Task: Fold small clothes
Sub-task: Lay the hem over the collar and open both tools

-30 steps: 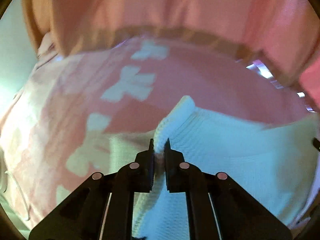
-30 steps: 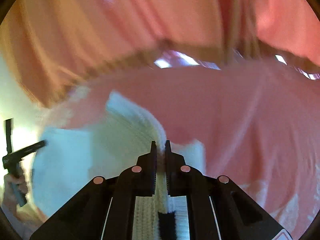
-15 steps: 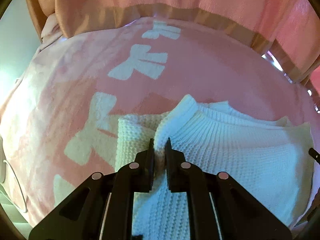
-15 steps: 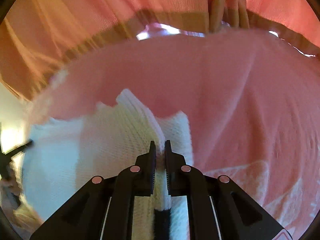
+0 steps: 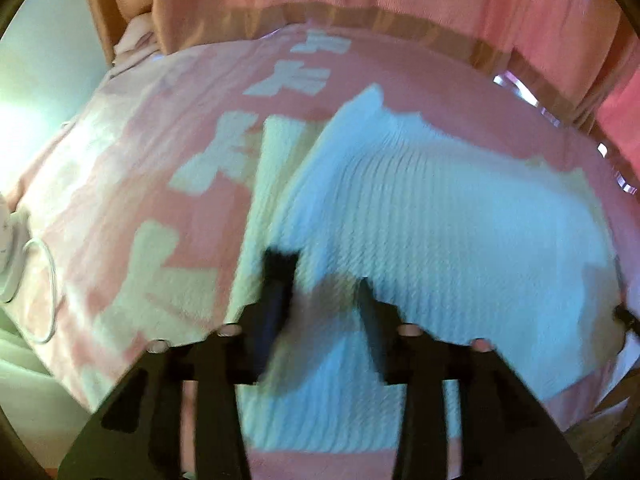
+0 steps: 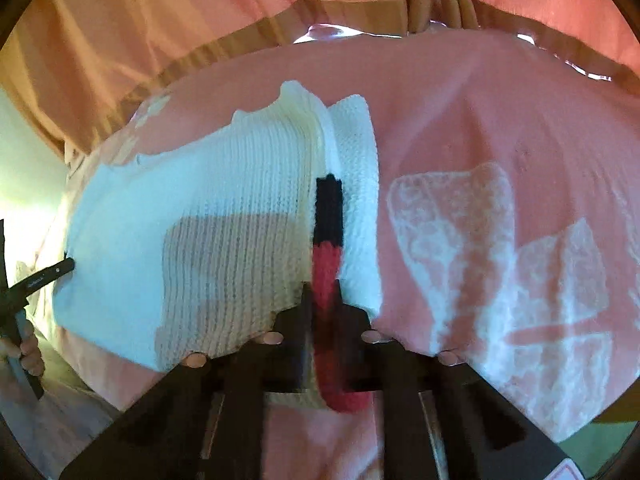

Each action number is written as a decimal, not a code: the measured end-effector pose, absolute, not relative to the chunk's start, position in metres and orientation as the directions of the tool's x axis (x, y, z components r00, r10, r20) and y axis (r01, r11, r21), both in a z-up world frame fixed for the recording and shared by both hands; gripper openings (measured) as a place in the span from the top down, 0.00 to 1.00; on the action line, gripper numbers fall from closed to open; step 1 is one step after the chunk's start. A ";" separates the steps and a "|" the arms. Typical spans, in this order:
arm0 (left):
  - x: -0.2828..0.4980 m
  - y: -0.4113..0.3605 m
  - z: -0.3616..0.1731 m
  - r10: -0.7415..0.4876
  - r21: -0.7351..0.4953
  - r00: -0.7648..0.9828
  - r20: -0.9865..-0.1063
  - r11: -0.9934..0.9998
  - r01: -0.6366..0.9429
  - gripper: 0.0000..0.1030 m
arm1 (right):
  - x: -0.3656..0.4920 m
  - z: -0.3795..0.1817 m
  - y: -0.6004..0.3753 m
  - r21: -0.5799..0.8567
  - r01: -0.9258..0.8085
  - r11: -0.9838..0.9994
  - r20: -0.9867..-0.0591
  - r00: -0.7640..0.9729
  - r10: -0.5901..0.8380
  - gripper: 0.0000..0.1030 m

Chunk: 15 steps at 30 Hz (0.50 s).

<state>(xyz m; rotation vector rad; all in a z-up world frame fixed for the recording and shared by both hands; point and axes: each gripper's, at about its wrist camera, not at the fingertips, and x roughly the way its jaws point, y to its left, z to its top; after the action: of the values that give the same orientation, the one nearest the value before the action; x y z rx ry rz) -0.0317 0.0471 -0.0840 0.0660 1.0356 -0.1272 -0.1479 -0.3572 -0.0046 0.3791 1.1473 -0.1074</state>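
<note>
Your left tongs [image 5: 320, 276] stand apart in the left wrist view, fingers spread over the white knit garment [image 5: 440, 216] and gripping nothing (the frame is motion-blurred, so fine detail is lost). The garment lies flat on the pink bow-print blanket [image 5: 132, 184] of the bed, one layer doubled over another, so I judge a first fold is already laid down.

In the right wrist view your right tongs [image 6: 322, 284] are slightly parted too, straddling the garment's black-and-red trim strip [image 6: 329, 240] without pinching it. The folded edge sits neatly along that strip. What looks left, as a judgement: a further fold to make it compact, then smoothing.
</note>
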 end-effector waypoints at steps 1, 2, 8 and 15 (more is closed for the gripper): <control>-0.034 0.050 -0.086 -0.055 0.012 0.501 -0.864 0.992 0.129 0.87 | -0.152 0.000 -0.362 0.257 0.293 0.921 -0.894 0.434 0.112 0.94; -0.034 0.056 -0.086 -0.049 0.009 0.497 -0.867 0.993 0.114 0.90 | -0.156 0.005 -0.367 0.262 0.305 0.916 -0.886 0.452 0.102 0.94; -0.034 0.066 -0.090 -0.049 0.006 0.491 -0.870 0.994 0.110 0.88 | -0.159 -0.018 -0.380 0.266 0.357 0.896 -0.926 0.352 0.135 0.86; -0.024 0.090 -0.051 -0.125 -0.186 0.581 -0.804 0.981 -0.046 0.10 | -0.137 0.039 -0.394 0.279 0.325 0.904 -0.868 0.487 0.092 0.27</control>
<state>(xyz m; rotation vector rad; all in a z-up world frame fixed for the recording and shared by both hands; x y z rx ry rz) -0.0240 0.0905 -0.0514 -0.1946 0.9511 -0.0468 -0.1369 -0.3937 0.0386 0.4406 1.0617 -0.1472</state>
